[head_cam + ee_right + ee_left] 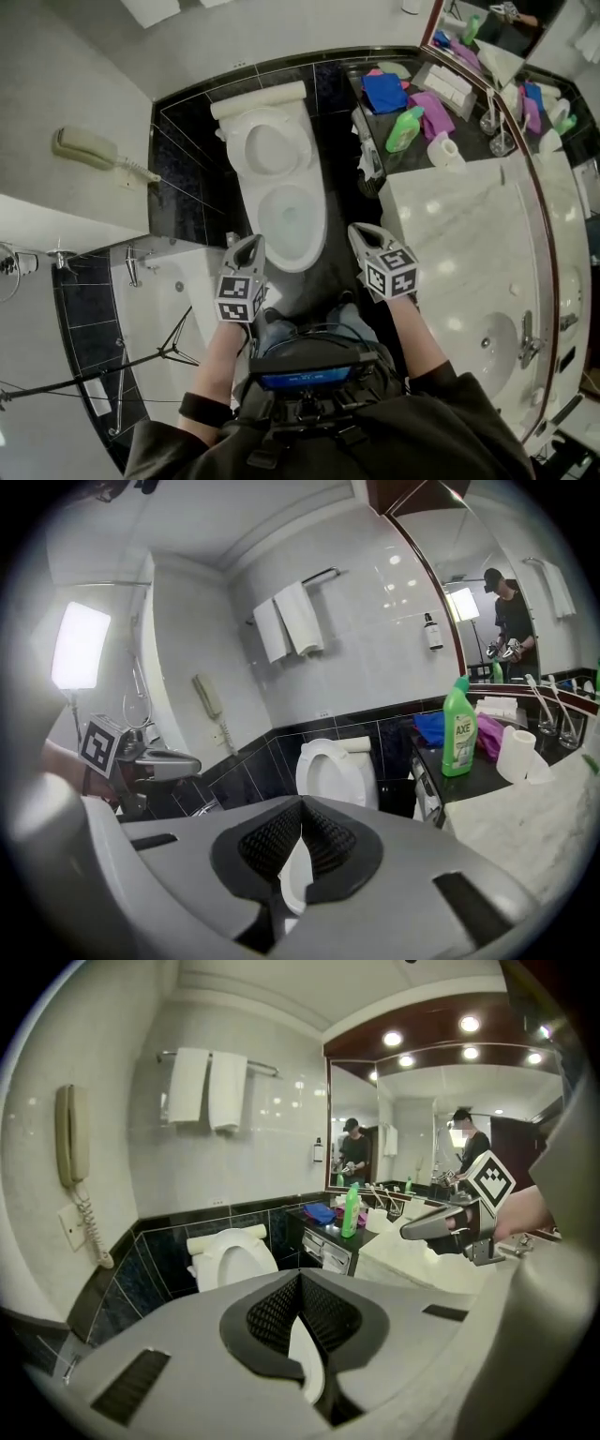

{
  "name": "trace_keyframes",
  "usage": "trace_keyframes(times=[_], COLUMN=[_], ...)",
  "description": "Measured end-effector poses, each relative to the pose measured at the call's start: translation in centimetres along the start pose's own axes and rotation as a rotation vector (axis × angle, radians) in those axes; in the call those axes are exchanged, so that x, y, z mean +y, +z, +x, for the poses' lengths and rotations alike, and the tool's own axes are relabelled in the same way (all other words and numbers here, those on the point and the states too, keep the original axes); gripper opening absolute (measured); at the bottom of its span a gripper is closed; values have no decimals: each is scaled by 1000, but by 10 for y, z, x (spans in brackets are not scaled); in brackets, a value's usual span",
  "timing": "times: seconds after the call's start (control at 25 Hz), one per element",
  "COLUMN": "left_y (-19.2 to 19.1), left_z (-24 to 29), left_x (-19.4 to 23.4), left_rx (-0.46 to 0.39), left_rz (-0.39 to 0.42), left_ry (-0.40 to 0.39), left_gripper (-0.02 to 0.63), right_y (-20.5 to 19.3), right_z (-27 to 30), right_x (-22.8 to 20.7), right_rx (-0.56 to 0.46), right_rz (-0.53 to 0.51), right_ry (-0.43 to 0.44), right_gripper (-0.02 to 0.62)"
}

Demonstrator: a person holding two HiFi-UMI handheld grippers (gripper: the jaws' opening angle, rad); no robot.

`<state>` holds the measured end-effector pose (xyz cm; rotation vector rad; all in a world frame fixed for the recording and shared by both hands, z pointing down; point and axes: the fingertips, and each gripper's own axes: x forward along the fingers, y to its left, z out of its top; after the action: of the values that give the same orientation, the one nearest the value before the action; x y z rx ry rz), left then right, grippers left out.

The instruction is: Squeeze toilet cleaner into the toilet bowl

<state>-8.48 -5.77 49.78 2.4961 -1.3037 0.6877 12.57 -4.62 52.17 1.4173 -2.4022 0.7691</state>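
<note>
White toilet [314, 202], lid raised so the bowl lies open for cleaner. The green toilet cleaner bottle [405, 129] stands upright on the dark table [401, 162] to its right. Left hand-held gripper [246, 247] and right hand-held gripper [362, 234], both closed and empty, point forward and slightly down toward the bowl.

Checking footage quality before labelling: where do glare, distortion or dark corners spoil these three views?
Head view: wide-lens bending curves the counter, which carries bright light spots. Left gripper view: black corners, and the ceiling lights glare at upper right. Right gripper view: a lamp at left blows out white, dark rim all round, yet the green bottle is sharp.
</note>
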Motion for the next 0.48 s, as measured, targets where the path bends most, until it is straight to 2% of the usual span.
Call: trace_keyframes(times=[0.24, 0.48], left_y=[-29, -45], left_z=[-41, -70], left_x=[47, 73], left_rx=[5, -3], left_rz=[-38, -69], left_ry=[51, 84], left_gripper=[6, 6], right_y=[-3, -6], right_z=[28, 40], right_x=[57, 91], right_rx=[21, 45], right_rz=[-20, -45], right_ry=[42, 63], right_gripper=[3, 3])
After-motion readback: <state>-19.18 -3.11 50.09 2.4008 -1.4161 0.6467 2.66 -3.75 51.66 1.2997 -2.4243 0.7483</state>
